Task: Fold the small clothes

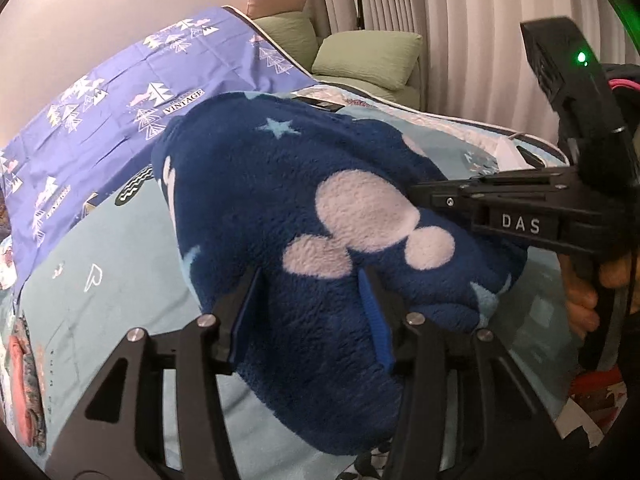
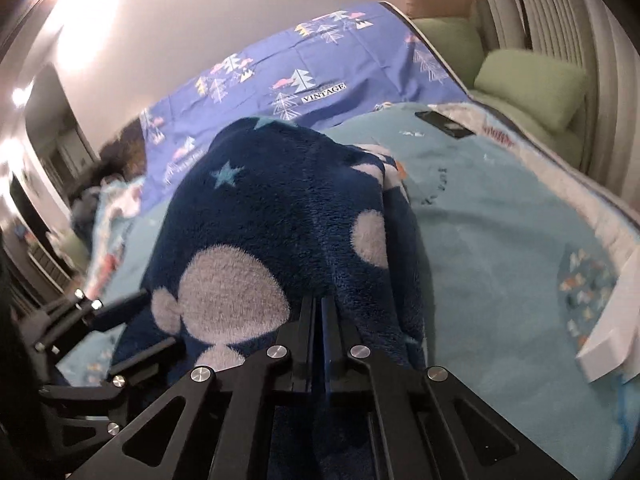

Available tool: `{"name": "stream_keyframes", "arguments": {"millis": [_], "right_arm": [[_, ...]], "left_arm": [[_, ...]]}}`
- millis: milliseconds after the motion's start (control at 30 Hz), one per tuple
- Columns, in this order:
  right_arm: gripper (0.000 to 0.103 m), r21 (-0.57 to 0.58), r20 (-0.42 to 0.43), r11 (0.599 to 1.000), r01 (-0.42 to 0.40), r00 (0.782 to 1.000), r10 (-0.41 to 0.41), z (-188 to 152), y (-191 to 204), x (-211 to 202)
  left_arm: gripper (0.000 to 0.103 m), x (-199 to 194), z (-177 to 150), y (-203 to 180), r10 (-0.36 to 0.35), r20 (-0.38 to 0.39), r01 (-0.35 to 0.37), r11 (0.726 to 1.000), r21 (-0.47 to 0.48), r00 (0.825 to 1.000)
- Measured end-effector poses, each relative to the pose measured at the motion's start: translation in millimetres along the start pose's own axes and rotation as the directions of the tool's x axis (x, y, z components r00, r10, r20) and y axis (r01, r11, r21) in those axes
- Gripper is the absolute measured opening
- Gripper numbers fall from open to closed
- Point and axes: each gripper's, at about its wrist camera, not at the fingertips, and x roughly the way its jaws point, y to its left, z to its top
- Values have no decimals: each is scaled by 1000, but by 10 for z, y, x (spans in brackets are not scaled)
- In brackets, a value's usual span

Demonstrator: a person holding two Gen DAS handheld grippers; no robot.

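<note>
A navy fleece garment with white blobs and pale blue stars is bunched up above a light blue bedspread. My left gripper has a thick fold of the fleece filling the gap between its blue pads, which press on it. My right gripper comes in from the right with its tips buried in the fleece. In the right wrist view the garment hangs over the right gripper, whose jaws stand together with the fleece caught at the tips. The left gripper shows at lower left against the cloth.
A purple sheet with tree prints lies behind the garment. Green cushions and curtains are at the back right. A dark phone and a white object rest on the bedspread. A hand holds the right gripper's handle.
</note>
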Motion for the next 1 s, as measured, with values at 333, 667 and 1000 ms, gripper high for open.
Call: {"name": "stream_keyframes", "arguments": {"millis": [333, 667, 1000], "right_arm": [[10, -71, 51, 984, -165, 984, 169, 800, 172, -59], [10, 4, -87, 991, -130, 988, 130, 1104, 33, 616], [16, 104, -222, 985, -138, 962, 159, 942, -261, 1152]], "left_arm": [[51, -232, 521, 600, -68, 113, 86, 982, -168, 991], [51, 493, 870, 885, -65, 29, 70, 971, -230, 997], [52, 916, 686, 683, -8, -46, 4, 997, -80, 999]]}}
